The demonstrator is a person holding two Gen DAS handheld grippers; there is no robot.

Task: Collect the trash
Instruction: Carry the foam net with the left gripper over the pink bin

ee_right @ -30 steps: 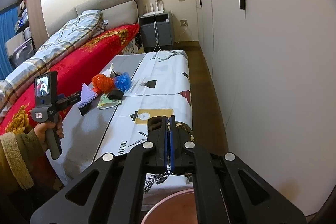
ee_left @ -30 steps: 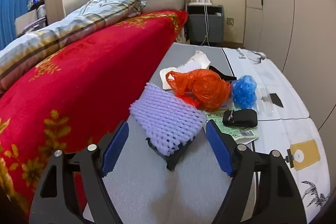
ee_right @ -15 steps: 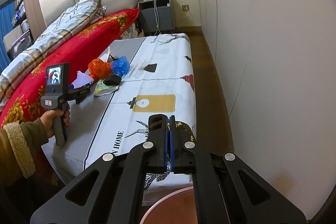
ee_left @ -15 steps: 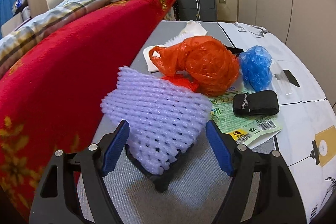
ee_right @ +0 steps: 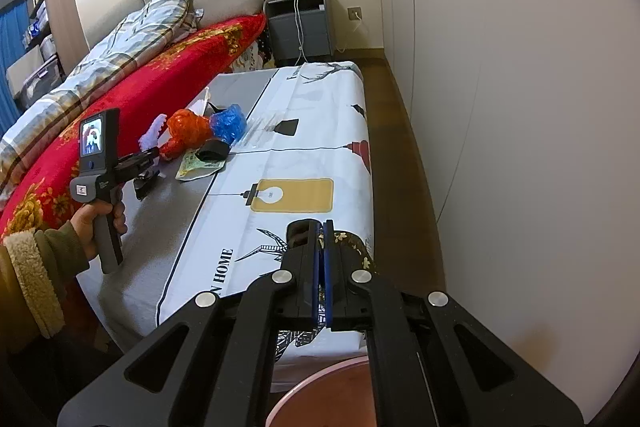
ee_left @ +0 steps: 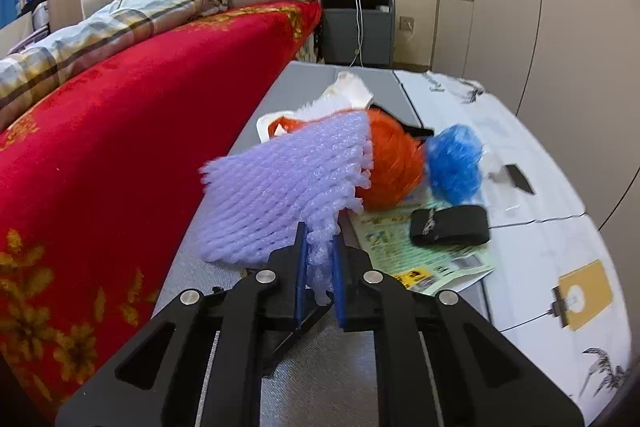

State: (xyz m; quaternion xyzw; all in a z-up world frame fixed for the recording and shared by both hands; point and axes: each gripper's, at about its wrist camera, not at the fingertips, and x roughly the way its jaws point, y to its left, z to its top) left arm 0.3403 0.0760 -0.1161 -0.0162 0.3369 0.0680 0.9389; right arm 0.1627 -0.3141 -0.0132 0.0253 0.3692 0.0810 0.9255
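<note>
The purple foam net [ee_left: 288,195] is pinched by the left gripper [ee_left: 319,263], whose jaws have just been closing, above the table [ee_left: 532,243] — beside the orange bag [ee_left: 394,167]. The right gripper [ee_right: 321,267] is pressed together, empty.

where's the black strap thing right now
In the left wrist view the black strap lies right of centre on the green printed leaflet, just below the blue plastic bag and right of the orange bag.

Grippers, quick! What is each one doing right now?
Left gripper: jaws have just been closing, now shut on the purple foam net.
Right gripper: jaws shut, nothing between them.
</note>
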